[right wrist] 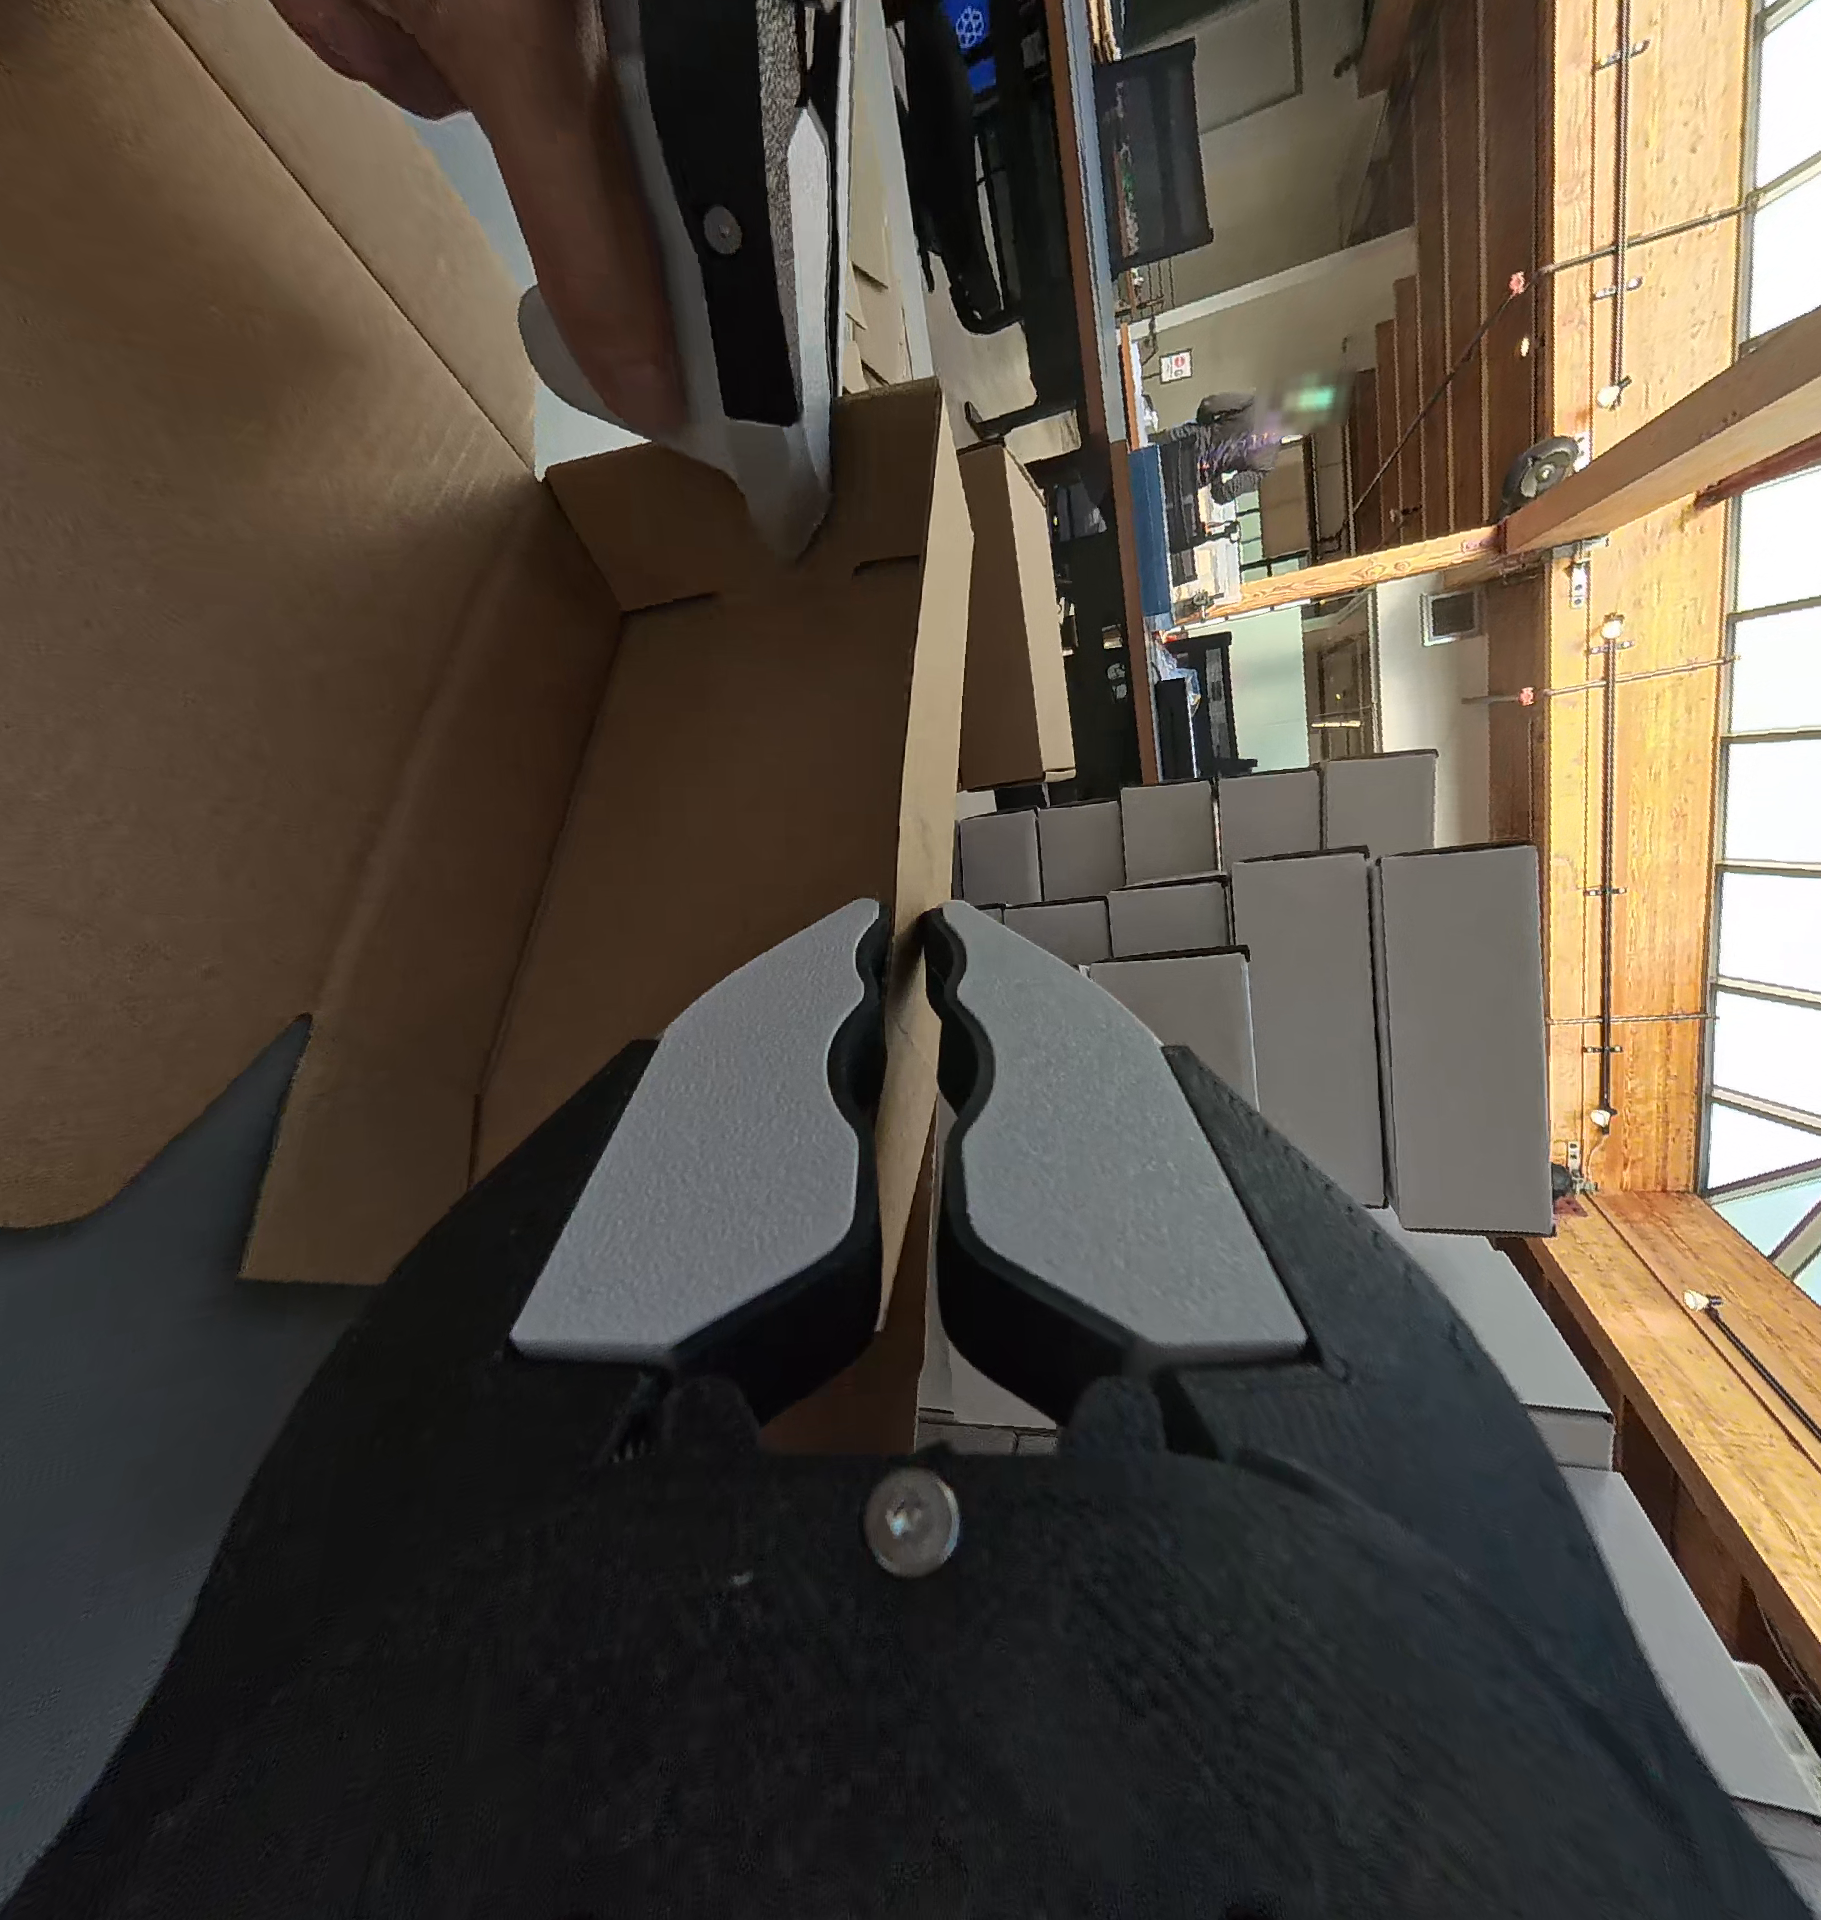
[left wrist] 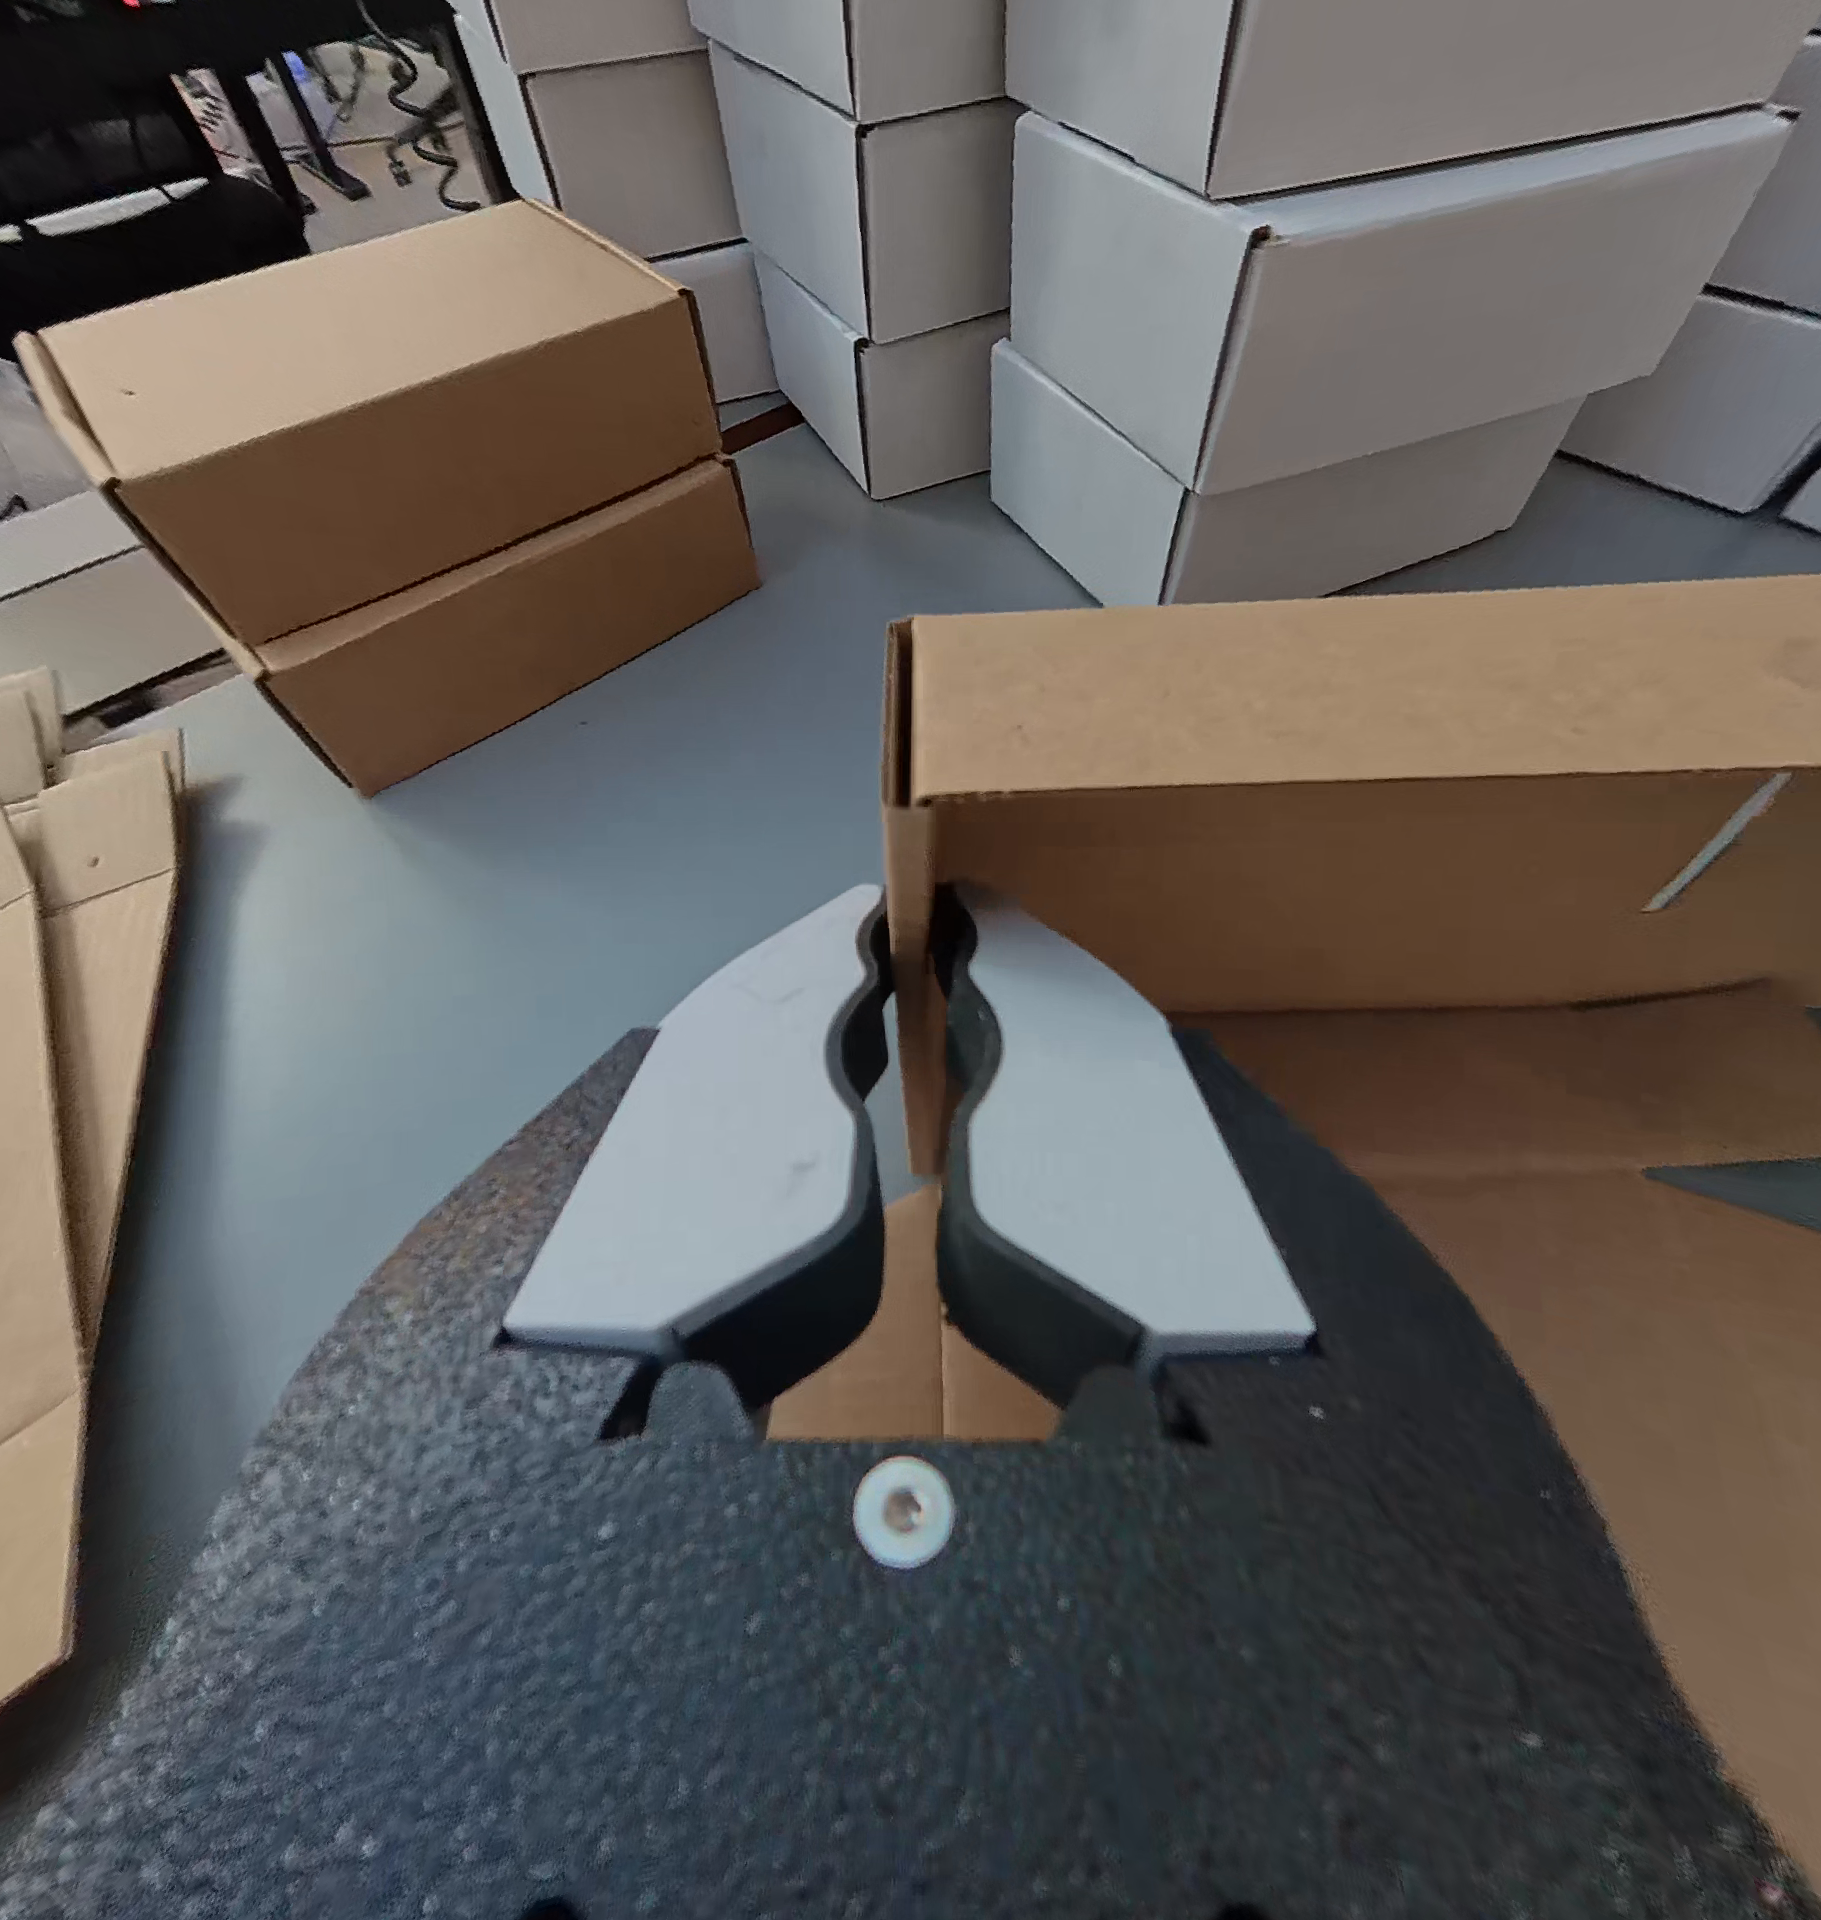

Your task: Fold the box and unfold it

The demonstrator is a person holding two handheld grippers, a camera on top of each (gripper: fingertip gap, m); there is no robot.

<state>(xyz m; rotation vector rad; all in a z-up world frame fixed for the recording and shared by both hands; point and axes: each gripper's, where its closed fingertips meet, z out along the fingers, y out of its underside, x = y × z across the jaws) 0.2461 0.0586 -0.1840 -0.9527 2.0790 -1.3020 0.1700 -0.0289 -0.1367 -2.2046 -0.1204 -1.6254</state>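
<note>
**Both grippers pinch the brown box while its walls stand up**

Left gripper [left wrist: 911,935] is closed on the near left corner of the box [left wrist: 1405,914], where a short side flap meets the long wall; its grey fingers [left wrist: 740,1122] squeeze the thin cardboard edge between black wavy pads. Right gripper [right wrist: 906,935] is also clamped, on the top edge of the same long wall, farther to the right. In the right wrist view the left gripper [right wrist: 797,520] shows at the far end of that wall, with a part of the person's hand [right wrist: 573,208] behind it.

The box lies on the grey table [left wrist: 470,987], half formed: the long wall is upright, while the bottom panel and other flaps are flat. I judge that the folding step is in hand. To do it well, both grips should keep the wall vertical and move together, so that the crease bends along its scored line and the corner flap goes inside without buckling.

The cardboard is matte, brown and stiff, with sharp cut slots. Around it stand two closed brown boxes [left wrist: 397,416] at the far left, stacked white boxes [left wrist: 1301,260] behind, and flat cardboard blanks [left wrist: 23,1143] at the left.
</note>
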